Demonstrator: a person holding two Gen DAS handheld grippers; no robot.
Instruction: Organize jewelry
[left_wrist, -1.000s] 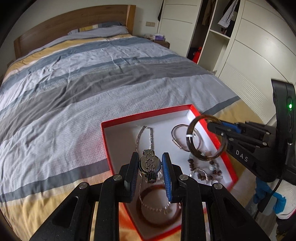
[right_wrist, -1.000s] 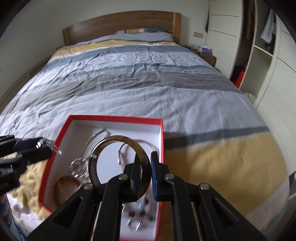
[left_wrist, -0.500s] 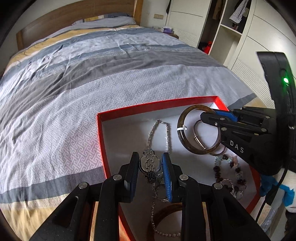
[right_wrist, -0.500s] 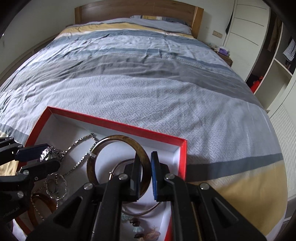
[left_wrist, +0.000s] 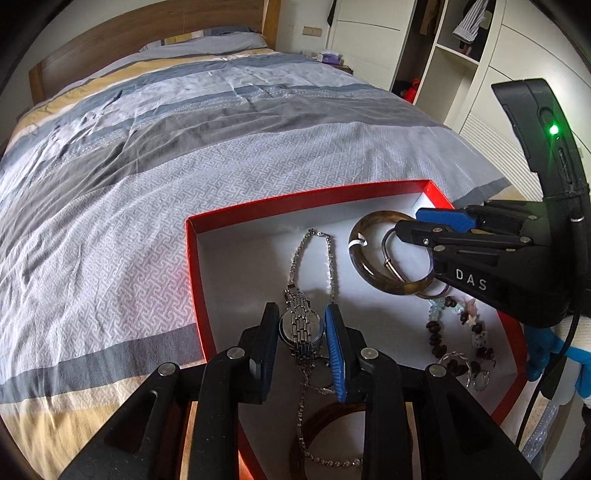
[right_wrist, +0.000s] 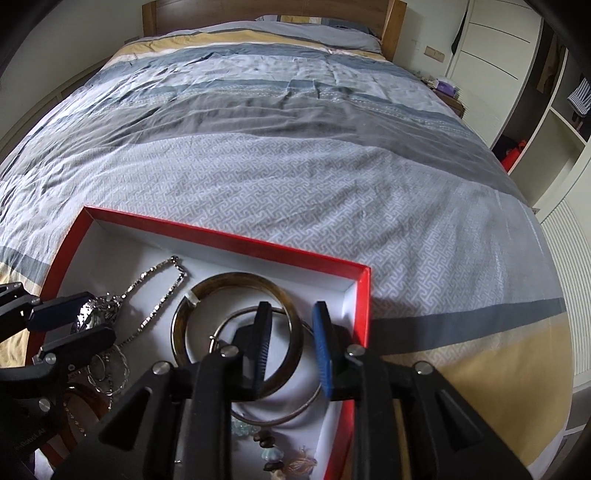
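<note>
The shallow red cardboard box with a white lining sits on the striped grey, blue and yellow bed cover, and most of the jewelry already lies inside it.

The left gripper is closed on the silver metal-link wristwatch, gripping its round case between the 2 pads, low over the near left part of the box; the watch has not been let go yet. A silver chain necklace lies on the lining just beyond it.

The right gripper has its jaws spread apart with nothing between them. It hangs over the brown, mottled round bangle, which lies flat in the far right corner of the box, overlapping a thin silver hoop bracelet. That piece looks placed.

Also in the box are a dark beaded bracelet with pale stones, a small silver ring-like piece and a reddish-brown wooden bangle with a fine chain across it, near the front.

As a judgement, the job is close to done: the watch is the 1 piece left to set down, and no jewelry shows on the bed cover outside the box.
</note>
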